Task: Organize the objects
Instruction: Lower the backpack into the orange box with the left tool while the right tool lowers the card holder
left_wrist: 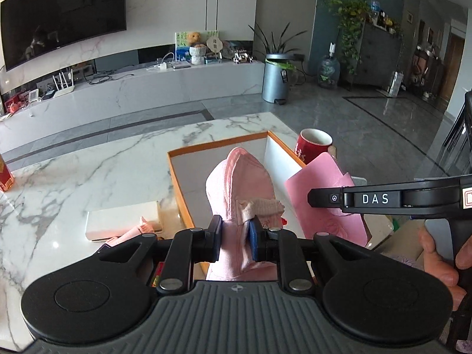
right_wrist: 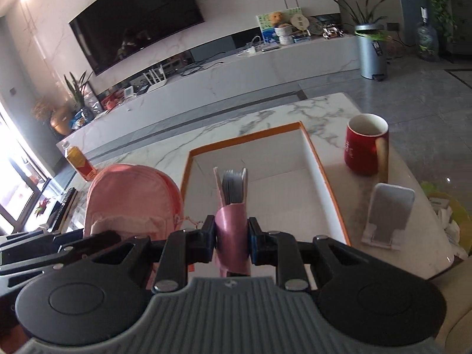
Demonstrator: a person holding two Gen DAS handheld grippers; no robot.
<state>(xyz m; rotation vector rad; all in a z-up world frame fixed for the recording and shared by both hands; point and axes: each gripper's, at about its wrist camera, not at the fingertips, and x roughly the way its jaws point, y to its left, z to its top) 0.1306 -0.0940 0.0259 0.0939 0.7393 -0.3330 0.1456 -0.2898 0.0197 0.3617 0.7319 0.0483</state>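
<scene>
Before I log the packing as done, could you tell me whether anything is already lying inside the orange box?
No, the orange box shows only its bare white floor; the pink wallet is held above it in the right gripper.

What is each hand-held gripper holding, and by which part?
Left hand-held gripper: pink backpack, by its lower fabric. Right hand-held gripper: pink notebook, near its bottom edge.

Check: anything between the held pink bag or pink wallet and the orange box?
Nothing visible. The box is open-topped and looks empty. The left tool holds the bag over its near left edge; the right tool holds the wallet over its near edge.
</scene>
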